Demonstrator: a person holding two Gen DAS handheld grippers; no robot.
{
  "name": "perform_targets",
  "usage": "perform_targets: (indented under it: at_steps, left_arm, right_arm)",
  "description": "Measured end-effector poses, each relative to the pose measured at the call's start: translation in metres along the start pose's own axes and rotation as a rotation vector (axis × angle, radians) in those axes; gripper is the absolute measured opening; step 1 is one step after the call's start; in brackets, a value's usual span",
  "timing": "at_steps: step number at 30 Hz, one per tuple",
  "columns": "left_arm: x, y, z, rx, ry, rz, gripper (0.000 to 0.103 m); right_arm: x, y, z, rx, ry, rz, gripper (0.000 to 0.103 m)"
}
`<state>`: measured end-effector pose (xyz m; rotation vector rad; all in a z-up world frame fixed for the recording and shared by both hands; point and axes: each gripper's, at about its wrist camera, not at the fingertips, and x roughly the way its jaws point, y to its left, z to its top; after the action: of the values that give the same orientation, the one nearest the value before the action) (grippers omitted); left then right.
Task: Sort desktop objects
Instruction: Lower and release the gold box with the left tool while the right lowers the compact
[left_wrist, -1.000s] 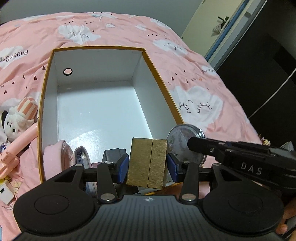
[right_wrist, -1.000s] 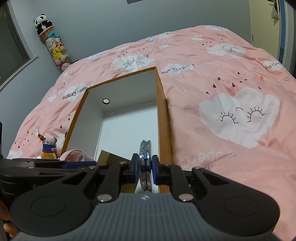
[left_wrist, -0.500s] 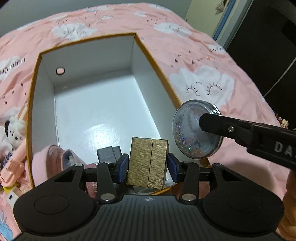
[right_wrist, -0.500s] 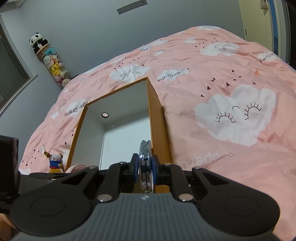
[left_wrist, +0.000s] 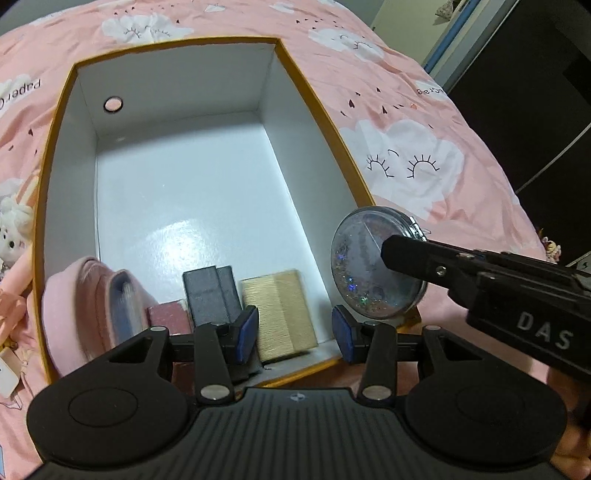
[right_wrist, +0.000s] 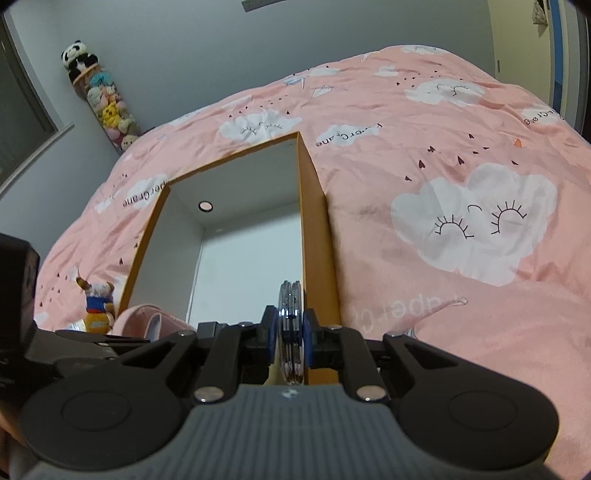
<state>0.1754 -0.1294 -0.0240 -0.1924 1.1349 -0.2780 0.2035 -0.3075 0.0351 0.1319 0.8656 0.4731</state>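
Left claw apart above gold box | right claw clamps glitter disc

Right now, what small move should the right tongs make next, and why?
Probably carry the right tongs inward over the orange box, then lower: they are shut on the glitter disc, which hangs at the box's right rim, not yet inside.

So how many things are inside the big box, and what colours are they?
Gold box: 1
Grey box: 1
Dark red box: 1
Pink pouch: 1
Total: 4 inside the orange-rimmed box
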Motion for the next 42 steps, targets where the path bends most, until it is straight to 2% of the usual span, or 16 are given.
perform_targets:
  at_steps: [4,9,14,17,22,27,34,42]
  left_arm:
    - [-0.008,0.006,-0.002,-0.002,-0.014,-0.008,0.052]
    - [-0.044,0.027,-0.005,-0.025,-0.114,-0.061,0.052]
    - [-0.082,0.059,-0.012,-0.070,-0.250,0.021,0.052]
    - [-0.094,0.078,-0.018,-0.102,-0.300,0.072,0.053]
    - [-0.098,0.117,-0.023,-0.206,-0.303,0.060,0.054]
    - [-0.091,0.137,-0.029,-0.247,-0.280,0.027,0.054]
    - [-0.081,0.151,-0.036,-0.274,-0.257,-0.025,0.054]
    - [-0.077,0.157,-0.038,-0.289,-0.249,-0.067,0.054]
  right_arm:
    - [0.003,0.005,0.001,-0.028,0.008,-0.020,0.014]
    - [0.007,0.013,0.004,-0.087,0.022,-0.041,0.014]
    - [0.020,0.030,0.006,-0.183,0.052,-0.076,0.014]
    - [0.034,0.037,0.006,-0.233,0.093,-0.102,0.014]
    - [0.055,0.043,0.005,-0.264,0.172,-0.115,0.014]
    - [0.066,0.048,0.005,-0.276,0.218,-0.138,0.014]
    - [0.081,0.047,0.013,-0.217,0.333,-0.143,0.015]
    - [0.101,0.034,0.022,-0.140,0.514,-0.156,0.015]
